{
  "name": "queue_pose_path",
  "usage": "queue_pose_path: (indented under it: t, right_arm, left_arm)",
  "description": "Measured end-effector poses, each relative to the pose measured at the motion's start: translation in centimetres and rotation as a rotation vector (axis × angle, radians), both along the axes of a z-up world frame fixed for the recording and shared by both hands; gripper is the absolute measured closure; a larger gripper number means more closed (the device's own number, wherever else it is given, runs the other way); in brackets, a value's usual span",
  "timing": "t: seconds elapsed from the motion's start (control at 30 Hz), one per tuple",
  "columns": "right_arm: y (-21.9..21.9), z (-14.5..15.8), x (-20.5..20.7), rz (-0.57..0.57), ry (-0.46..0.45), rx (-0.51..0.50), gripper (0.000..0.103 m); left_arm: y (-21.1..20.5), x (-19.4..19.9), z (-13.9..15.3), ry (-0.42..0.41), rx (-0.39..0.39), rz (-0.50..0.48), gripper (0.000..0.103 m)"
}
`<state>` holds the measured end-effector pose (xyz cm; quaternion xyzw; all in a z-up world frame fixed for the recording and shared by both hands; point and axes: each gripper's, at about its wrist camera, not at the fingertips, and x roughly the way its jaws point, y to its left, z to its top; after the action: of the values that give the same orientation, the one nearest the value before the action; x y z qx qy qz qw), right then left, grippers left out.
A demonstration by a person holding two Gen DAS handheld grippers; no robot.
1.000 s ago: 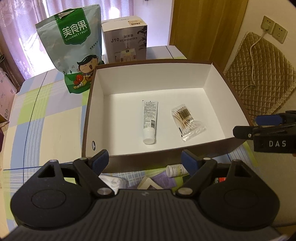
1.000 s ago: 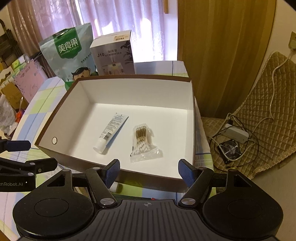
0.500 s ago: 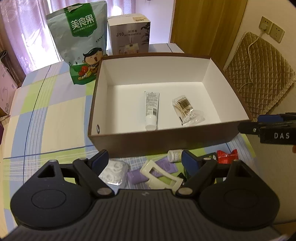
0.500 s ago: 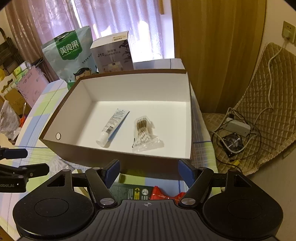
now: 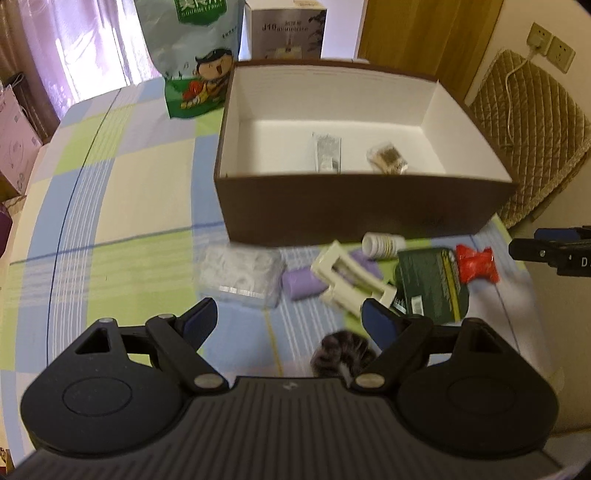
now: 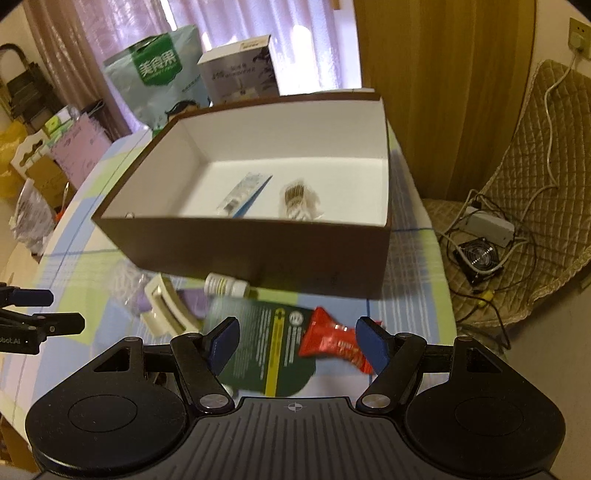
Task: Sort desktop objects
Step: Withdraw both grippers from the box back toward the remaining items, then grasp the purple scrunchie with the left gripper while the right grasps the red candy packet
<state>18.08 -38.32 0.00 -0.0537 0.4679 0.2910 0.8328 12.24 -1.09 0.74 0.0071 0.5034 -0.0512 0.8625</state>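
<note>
A brown box (image 5: 354, 210) with a white inside holds a tube (image 5: 327, 151) and a bag of cotton swabs (image 5: 387, 158); the box (image 6: 258, 254) also shows in the right wrist view. In front of it lie a clear packet (image 5: 240, 275), a purple piece (image 5: 303, 283), a cream clip (image 5: 351, 282), a small white bottle (image 5: 382, 244), a dark green card (image 5: 430, 284), a red packet (image 5: 476, 264) and a dark fuzzy ball (image 5: 341, 352). My left gripper (image 5: 288, 321) is open above the table, before these items. My right gripper (image 6: 297, 339) is open over the green card (image 6: 266, 347) and red packet (image 6: 332, 341).
A green snack bag (image 5: 195, 55) and a white humidifier box (image 5: 286, 29) stand behind the brown box. The table edge runs right of the red packet, with a quilted cushion (image 6: 535, 206), cables and a fan (image 6: 478, 260) on the floor beyond.
Both grippers have pulled back from the box toward the table's near edge and lowered. The loose items in front of the box have come into view.
</note>
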Motion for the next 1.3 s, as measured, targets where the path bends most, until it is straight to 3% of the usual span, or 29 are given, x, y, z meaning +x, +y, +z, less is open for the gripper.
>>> queue_pose_path:
  t: [0.6,1.07,1.3]
  right_arm:
    - [-1.6,-4.4,-1.1,-0.013,0.071,-0.079,0.027]
    - [-3.2,-6.0,0.5,-0.019,0.09,-0.107,0.027]
    - [-3.3,-6.0,0.7,0.152,-0.008,-0.152,0.027]
  left_arm:
    - [-2.0,-3.0,-3.9,0.081,-0.01,-0.129,0.02]
    - [-3.0,-1.5,-7.3,0.124,-0.044,-0.157,0.021]
    - [-3.6,0.2,-8.8,0.14,-0.03,-0.155,0.021]
